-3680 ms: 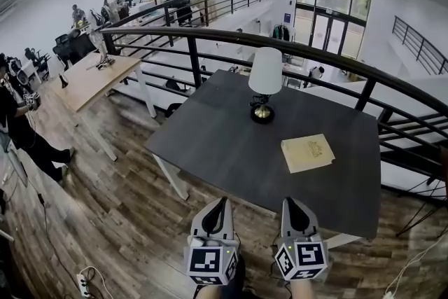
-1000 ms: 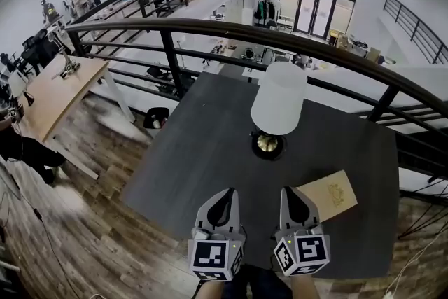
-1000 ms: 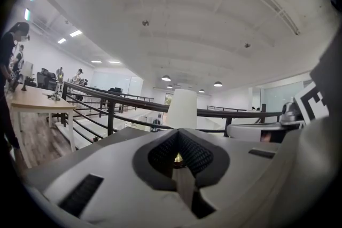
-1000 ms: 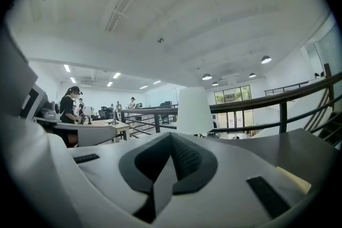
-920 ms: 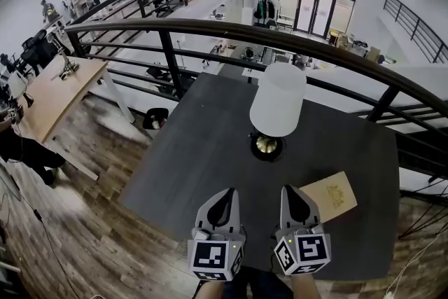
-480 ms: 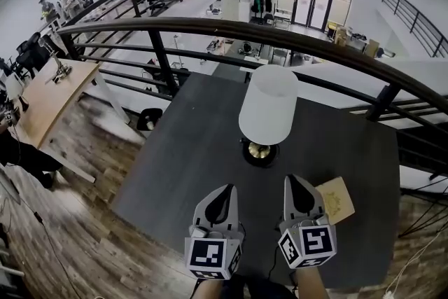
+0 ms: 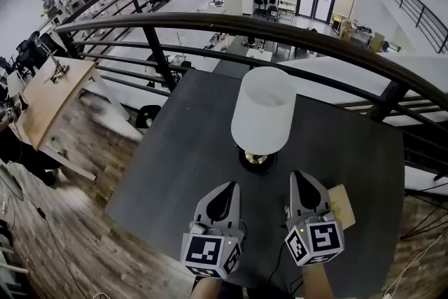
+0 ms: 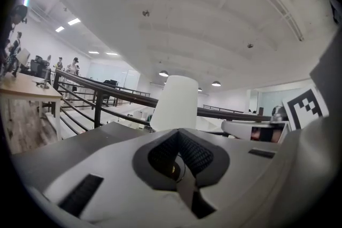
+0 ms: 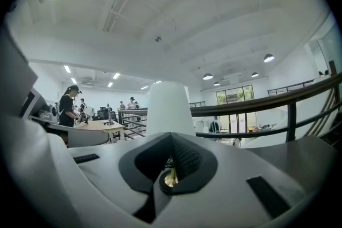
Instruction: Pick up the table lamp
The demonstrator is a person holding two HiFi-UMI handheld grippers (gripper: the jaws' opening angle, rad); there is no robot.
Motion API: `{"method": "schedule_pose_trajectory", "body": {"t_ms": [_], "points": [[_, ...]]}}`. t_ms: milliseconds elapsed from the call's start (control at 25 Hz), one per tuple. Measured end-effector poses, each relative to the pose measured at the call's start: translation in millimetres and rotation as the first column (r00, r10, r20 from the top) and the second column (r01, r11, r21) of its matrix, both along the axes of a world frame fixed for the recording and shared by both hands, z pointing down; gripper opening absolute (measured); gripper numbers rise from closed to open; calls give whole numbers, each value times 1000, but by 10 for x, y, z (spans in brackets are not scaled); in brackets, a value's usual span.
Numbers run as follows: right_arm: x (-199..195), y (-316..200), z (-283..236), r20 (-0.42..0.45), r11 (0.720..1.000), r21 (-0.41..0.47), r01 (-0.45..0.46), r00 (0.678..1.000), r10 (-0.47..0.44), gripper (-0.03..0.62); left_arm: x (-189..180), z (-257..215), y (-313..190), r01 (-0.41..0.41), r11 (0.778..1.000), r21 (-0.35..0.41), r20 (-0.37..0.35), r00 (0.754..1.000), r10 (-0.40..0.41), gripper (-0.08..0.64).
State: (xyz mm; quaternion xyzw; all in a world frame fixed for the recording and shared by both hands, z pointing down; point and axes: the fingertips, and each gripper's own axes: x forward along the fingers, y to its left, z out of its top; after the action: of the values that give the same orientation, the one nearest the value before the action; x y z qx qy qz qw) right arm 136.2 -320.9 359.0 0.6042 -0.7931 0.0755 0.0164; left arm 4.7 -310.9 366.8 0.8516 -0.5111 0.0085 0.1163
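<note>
We hold both grippers side by side in the lower centre of the head view, apart from each other and pointed up-frame at the table lamp (image 7: 264, 108); the left gripper (image 7: 227, 194) has its jaws pressed together on nothing, and the right gripper (image 7: 306, 187) likewise has its jaws together and empty.

The lamp stands upright at the middle of the dark table (image 7: 175, 157), its white shade above a round brass base (image 7: 257, 159); the base sits just beyond the two tips, roughly between their lines, touching neither.

In the left gripper view the shade (image 8: 173, 101) rises right over the closed jaws of the left gripper (image 8: 180, 168); in the right gripper view it (image 9: 168, 107) stands the same way above the right gripper (image 9: 170, 171), with a glint of brass in the notch.

Left of the lamp the tabletop lies bare out to its left edge, which drops to the wood floor (image 7: 77, 220); right of the right gripper a tan booklet (image 7: 343, 205) lies flat, partly hidden by it.

Beyond the table's far edge, in the upper half of the frame, a dark curved railing (image 7: 210, 23) runs across; a wooden desk (image 7: 42, 91) stands well apart at the left edge.
</note>
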Motion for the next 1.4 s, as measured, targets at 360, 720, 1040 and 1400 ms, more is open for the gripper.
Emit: {"method": "schedule_pose_trajectory", "body": {"t_ms": [360,720,1040,1400], "points": [[122,-219,327,63,998,-57,28,998,-24,-6,126,176,-294,13,1000,-20,48,999,-12,6],[127,-258,552,82,995,-86,49,996,-42,-6,298,298,-320,-29,999,-34,93,995,32,6],[64,-370,743,54,994,-101,40,998,-34,-6,324,488,-416,-80,995,-67,47,995,83,14],[16,-444,953,14,989,-147,9,1000,-7,-6,322,551,-576,-168,982,-85,-148,977,154,49]]}}
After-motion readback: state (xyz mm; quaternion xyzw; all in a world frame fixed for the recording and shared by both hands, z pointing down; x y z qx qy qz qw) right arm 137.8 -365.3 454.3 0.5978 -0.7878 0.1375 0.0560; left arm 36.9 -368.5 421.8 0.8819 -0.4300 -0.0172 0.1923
